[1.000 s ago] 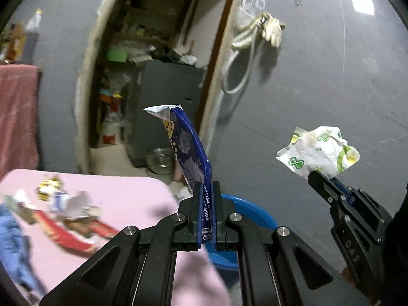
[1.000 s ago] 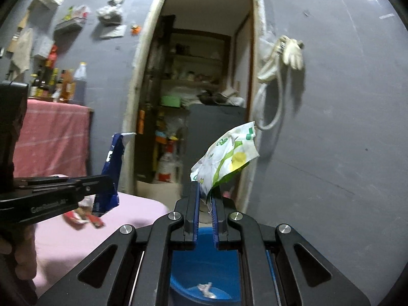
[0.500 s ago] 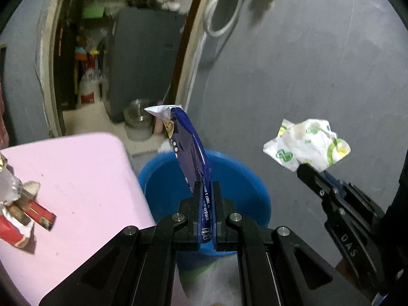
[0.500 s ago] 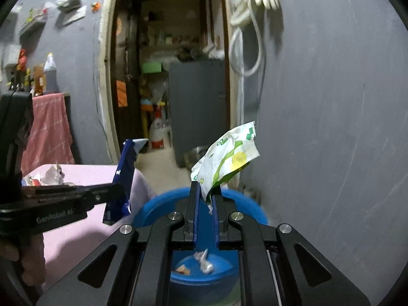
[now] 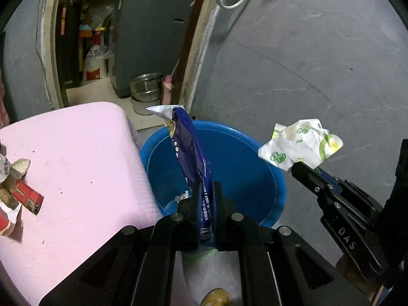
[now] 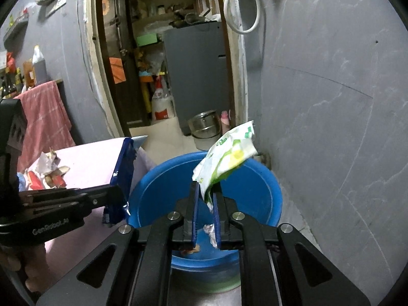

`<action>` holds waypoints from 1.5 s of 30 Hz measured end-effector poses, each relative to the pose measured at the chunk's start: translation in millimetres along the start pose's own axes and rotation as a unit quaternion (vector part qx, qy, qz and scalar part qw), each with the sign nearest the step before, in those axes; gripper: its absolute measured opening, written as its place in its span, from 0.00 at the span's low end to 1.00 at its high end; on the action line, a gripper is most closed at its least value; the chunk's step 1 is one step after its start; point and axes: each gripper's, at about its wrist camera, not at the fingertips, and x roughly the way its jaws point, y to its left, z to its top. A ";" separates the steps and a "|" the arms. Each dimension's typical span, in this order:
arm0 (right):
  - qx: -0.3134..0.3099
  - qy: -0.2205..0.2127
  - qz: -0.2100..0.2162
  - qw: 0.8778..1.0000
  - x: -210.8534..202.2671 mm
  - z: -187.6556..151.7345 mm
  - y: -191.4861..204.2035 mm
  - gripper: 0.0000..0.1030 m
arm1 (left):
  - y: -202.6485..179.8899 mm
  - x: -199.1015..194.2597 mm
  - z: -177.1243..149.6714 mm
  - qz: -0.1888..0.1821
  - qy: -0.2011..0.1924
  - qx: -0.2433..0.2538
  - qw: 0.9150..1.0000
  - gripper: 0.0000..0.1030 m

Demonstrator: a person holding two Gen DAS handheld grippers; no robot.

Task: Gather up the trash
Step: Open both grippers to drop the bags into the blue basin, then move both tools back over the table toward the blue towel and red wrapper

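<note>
Over the blue basin [image 5: 270,178] beside the pink tabletop [image 5: 76,153], the left tongs [image 5: 206,191] pinch a blue wrapper [image 5: 188,150] tight, while the right tongs [image 6: 206,196], barely parted, hold a crumpled white-and-green wrapper [image 6: 227,155].

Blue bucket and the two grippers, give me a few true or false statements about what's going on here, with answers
1. The left gripper is shut on a blue wrapper. True.
2. The right gripper is empty. False: it holds a crumpled green-and-white wrapper.
3. The blue bucket is empty. False: scraps already lie at its bottom.
4. Trash remains on the pink surface. True.
5. The bucket stands on the pink surface. False: it sits beside it, lower down.
</note>
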 end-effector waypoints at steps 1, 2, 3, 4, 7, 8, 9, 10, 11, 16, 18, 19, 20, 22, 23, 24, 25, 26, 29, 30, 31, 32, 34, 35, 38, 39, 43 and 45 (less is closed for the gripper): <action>0.000 0.001 -0.001 1.000 0.2 0.0 0.1 0.10 | 1.4 0.4 0.4 0.001 0.003 -0.003 1.000 0.05; 0.000 0.001 0.000 1.000 0.0 -0.1 -0.1 0.10 | 2.8 1.1 0.2 0.002 0.005 -0.005 1.000 0.05; 0.002 0.002 0.000 1.000 0.6 0.0 -0.4 0.10 | 4.5 1.7 0.2 0.003 0.008 -0.005 1.000 0.06; 0.002 0.002 0.000 1.000 1.1 0.1 -1.0 0.10 | 5.2 2.2 0.0 0.005 0.010 -0.005 1.000 0.06; 0.005 0.004 0.000 1.000 1.9 1.2 -1.7 0.11 | 6.2 2.4 -1.7 0.008 0.014 -0.005 1.000 0.06; 0.005 0.003 -0.001 1.000 1.6 0.8 -1.8 0.11 | 7.1 2.5 -2.1 0.008 0.015 -0.005 1.000 0.07; 0.005 0.001 -0.001 1.000 0.7 0.5 -1.8 0.14 | 6.7 1.9 -2.2 0.008 0.015 -0.006 1.000 0.08; 0.006 -0.001 -0.002 1.000 -0.4 0.6 -1.9 0.17 | 6.8 1.6 -2.0 0.008 0.014 -0.006 1.000 0.11; 0.007 -0.004 -0.003 1.000 -0.8 0.6 -1.4 0.25 | 7.6 0.5 -2.1 0.008 0.012 -0.008 1.000 0.13; 0.004 -0.033 -0.012 0.999 -13.2 5.2 1.8 0.26 | 9.7 -14.3 -2.1 0.008 -0.013 -0.016 1.000 0.25; 0.003 -0.050 -0.016 0.999 -20.1 8.1 3.6 0.30 | 12.4 -25.4 -1.1 0.011 -0.029 -0.020 0.999 0.30; 0.004 -0.060 -0.017 0.998 -24.4 9.7 4.6 0.32 | 14.6 -31.7 -0.3 0.014 -0.037 -0.022 0.999 0.33; 0.006 -0.071 -0.016 0.997 -29.2 11.3 5.8 0.43 | 17.6 -40.4 -0.1 0.019 -0.050 -0.023 0.998 0.34; 0.012 -0.098 -0.012 0.995 -40.5 13.7 7.9 0.55 | 20.9 -54.9 0.9 0.029 -0.070 -0.022 0.997 0.38; 0.014 -0.111 -0.008 0.994 -46.2 14.7 10.3 0.58 | 23.1 -63.3 1.2 0.035 -0.080 -0.021 0.996 0.40; 0.015 -0.119 -0.004 0.993 -50.7 15.8 12.7 0.62 | 25.2 -72.6 1.0 0.040 -0.092 -0.021 0.995 0.44; 0.015 -0.126 -0.001 0.992 -54.1 16.4 14.7 0.64 | 27.8 -80.9 0.7 0.044 -0.104 -0.021 0.993 0.48; 0.015 -0.136 0.002 0.991 -59.0 17.1 17.4 0.67 | 30.3 -89.3 0.4 0.047 -0.115 -0.022 0.992 0.50; 0.016 -0.161 0.013 0.987 -73.2 20.0 26.7 0.74 | 38.9 -114.7 0.2 0.060 -0.144 -0.023 0.988 0.56; 0.016 -0.172 0.016 0.985 -78.5 21.9 30.5 0.78 | 40.4 -121.0 0.0 0.065 -0.150 -0.023 0.986 0.60; 0.017 -0.179 0.018 0.984 -81.7 22.8 33.3 0.79 | 41.9 -128.2 -1.8 0.069 -0.158 -0.024 0.985 0.66; 0.019 -0.188 0.020 0.982 -86.0 23.9 37.4 0.83 | 44.2 -135.8 -3.6 0.074 -0.167 -0.025 0.983 0.70; 0.022 -0.202 0.026 0.979 -91.1 25.2 44.5 0.87 | 49.6 -152.6 -7.7 0.082 -0.193 -0.031 0.977 0.84; 0.022 -0.209 0.029 0.977 -93.3 26.1 47.7 0.90 | 53.1 -162.4 -10.3 0.088 -0.209 -0.036 0.973 0.86; 0.020 -0.226 0.038 0.973 -98.6 28.2 60.0 0.98 | 61.5 -185.6 -15.5 0.105 -0.237 -0.045 0.965 0.92; 0.018 -0.231 0.042 0.972 -100.6 30.1 65.6 1.00 | 65.0 -192.1 -16.5 0.110 -0.244 -0.048 0.962 0.93; 0.006 -0.251 0.059 0.966 -106.7 30.5 85.5 1.00 | 81.0 -219.1 -25.1 0.133 -0.264 -0.058 0.954 0.96; 0.001 -0.261 0.072 0.963 -108.0 31.7 96.1 1.00 | 89.6 -230.3 -30.1 0.145 -0.270 -0.061 0.950 0.96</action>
